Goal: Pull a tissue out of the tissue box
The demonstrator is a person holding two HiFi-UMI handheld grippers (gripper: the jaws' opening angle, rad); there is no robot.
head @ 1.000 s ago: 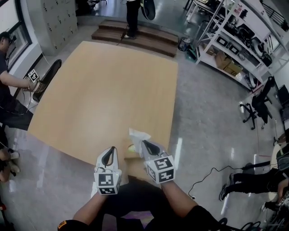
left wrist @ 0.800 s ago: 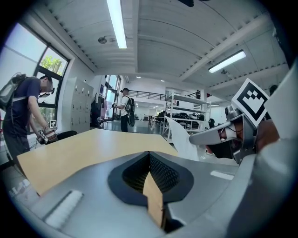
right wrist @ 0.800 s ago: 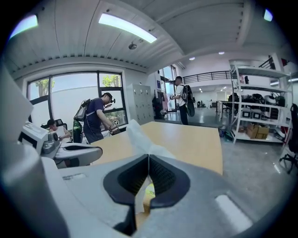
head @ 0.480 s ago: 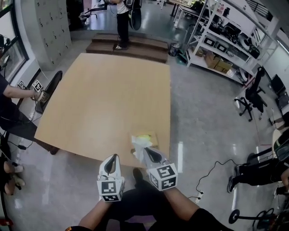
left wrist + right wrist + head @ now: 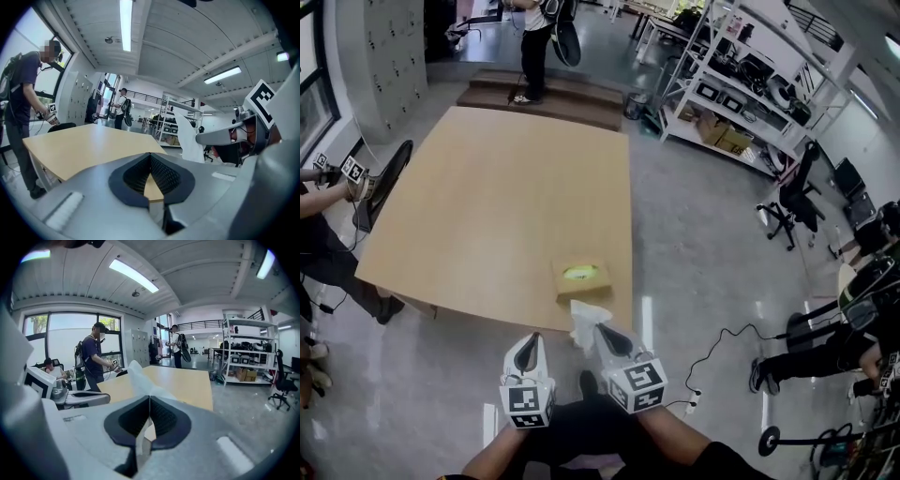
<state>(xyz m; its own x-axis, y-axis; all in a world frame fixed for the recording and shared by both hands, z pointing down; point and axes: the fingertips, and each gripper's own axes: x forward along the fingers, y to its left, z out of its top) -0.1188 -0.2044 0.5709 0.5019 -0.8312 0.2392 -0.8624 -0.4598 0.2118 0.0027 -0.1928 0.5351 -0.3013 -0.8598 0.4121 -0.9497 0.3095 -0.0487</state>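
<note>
While the left tool (image 5: 529, 339) hung empty before the near edge of the bench (image 5: 469, 206), its jaws closed tip to tip on nothing, the tissue box (image 5: 581, 277) sat unheld on the bench near the right-hand corner of that edge. Just on the near side of the box, the tissue (image 5: 584, 317) stood up crumpled, and it looked to be apart from the box, so the pull seemed as good as done. To its right, the right tool (image 5: 600, 329) had its jaws pinched shut on the sheet, with much of it loose above them. The likeliest trouble was the tissue itself: so thin a sheet, gripped over a small patch, could tear or slide free if the tool jerked or its jaws eased, and it would then drop to the floor (image 5: 712, 281), not the bench. If any corner were caught in the box, which the head view could not settle, the light, unsteadied box would be dragged off the edge
</note>
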